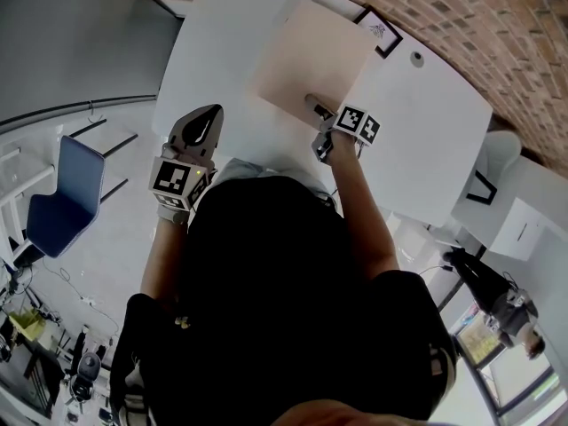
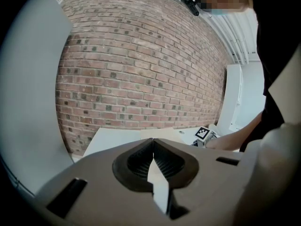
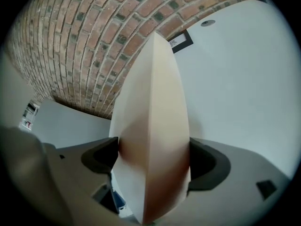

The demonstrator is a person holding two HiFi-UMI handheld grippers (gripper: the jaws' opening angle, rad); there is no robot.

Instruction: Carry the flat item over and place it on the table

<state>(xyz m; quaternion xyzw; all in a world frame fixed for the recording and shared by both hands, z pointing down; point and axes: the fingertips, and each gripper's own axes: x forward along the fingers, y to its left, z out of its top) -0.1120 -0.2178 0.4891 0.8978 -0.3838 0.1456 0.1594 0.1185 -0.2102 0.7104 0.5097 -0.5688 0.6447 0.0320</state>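
Left tongs point(image 2: 153, 142) hang at the near left corner of the table point(image 1: 417, 140), pointing across it toward the brick wall point(image 2: 131, 65). Their two jaws meet along a straight seam, fully closed, with nothing between them, and they are well apart from the board. The marker cube point(image 1: 176, 180) on them sits just off the table's near edge, above the person's left forearm. Further right, the flat item, a pale beige board point(image 1: 311, 51), lies on the table toward its far side, with white table surface showing on its left, right and near sides. At the board's near right corner are the right tongs point(image 1: 318, 109), reaching in from the table's near edge. Their jaws are spread wide, one on each side of the board, whose edge fills the gap between them in the right gripper view. Nothing there shows the pads squeezing it. Just right of the board's far corner, a small black-framed card point(image 1: 380, 29) lies on the table, touching or nearly touching the board. Right of that, a small round grey disc point(image 1: 417, 58) sits in the table surface, apart from everything else.
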